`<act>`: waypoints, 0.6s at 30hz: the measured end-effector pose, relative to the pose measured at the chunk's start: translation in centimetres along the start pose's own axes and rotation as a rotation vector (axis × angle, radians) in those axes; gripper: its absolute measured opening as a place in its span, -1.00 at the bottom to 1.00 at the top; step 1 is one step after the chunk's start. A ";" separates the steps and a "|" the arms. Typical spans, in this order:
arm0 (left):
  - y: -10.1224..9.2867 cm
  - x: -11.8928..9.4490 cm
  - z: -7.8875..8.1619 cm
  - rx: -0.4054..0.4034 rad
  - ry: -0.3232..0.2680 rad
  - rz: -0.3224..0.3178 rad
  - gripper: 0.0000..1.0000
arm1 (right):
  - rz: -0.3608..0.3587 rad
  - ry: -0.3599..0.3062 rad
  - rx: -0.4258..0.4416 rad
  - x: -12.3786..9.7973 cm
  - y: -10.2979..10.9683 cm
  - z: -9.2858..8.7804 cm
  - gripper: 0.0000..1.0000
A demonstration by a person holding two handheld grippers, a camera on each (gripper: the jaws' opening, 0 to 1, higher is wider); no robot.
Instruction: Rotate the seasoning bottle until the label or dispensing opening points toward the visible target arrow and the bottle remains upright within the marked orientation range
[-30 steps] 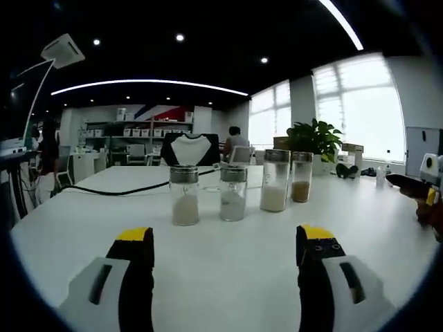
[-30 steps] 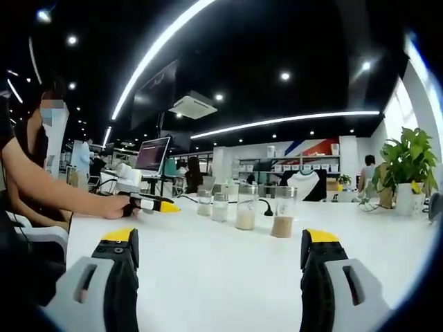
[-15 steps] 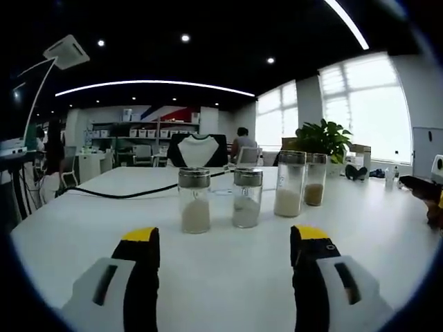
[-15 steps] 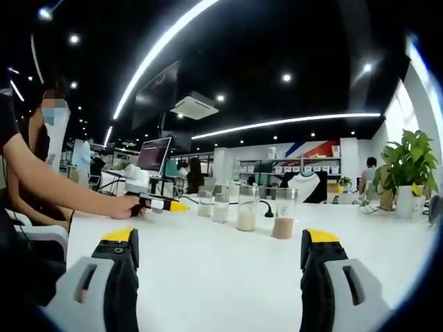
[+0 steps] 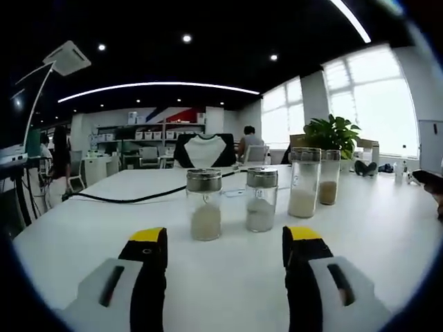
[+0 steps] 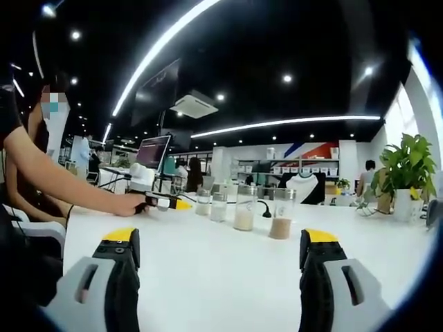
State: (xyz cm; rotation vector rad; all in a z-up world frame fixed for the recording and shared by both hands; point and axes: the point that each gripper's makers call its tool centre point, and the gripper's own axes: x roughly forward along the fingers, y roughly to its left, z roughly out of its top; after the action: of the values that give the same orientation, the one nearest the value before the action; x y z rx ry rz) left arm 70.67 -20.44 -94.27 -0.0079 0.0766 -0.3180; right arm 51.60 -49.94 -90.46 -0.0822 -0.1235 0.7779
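Observation:
Four glass seasoning bottles with metal lids stand upright in a row on the white table (image 5: 83, 228). In the left gripper view the nearest bottle (image 5: 205, 205) and its neighbour (image 5: 261, 199) hold pale powder. Behind them stand a taller bottle (image 5: 304, 183) and a brown-filled bottle (image 5: 328, 178). My left gripper (image 5: 225, 238) is open, a short way in front of the nearest two. In the right gripper view the brown bottle (image 6: 282, 214) is closest and the left gripper (image 6: 165, 203) points at the row's far end. My right gripper (image 6: 220, 238) is open, well back from the row.
A black cable (image 5: 131, 198) crosses the table behind the bottles. A potted plant (image 5: 333, 131) stands at the far right edge. A person's arm (image 6: 48, 181) reaches in from the left of the right gripper view, with a screen (image 6: 154, 153) behind it.
My left gripper has moved forward towards the bottles, which look larger now, and its jaws have narrowed a little. The right gripper has hardly moved.

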 end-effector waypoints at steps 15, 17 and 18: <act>0.0 1.3 0.2 0.017 -0.004 -0.004 0.36 | -0.001 0.024 -0.027 0.2 0.0 -0.4 0.93; 0.0 1.4 0.2 0.018 -0.001 0.000 0.35 | -0.001 0.026 -0.030 0.2 0.0 -0.5 0.93; 0.0 1.4 0.2 0.019 -0.002 0.000 0.34 | -0.001 0.027 -0.031 0.2 0.0 -0.5 0.93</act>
State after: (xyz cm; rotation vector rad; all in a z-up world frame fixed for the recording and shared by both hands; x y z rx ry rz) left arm 72.04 -20.91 -94.18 0.0103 0.0720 -0.3185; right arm 51.81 -49.79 -90.95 -0.1225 -0.1098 0.7735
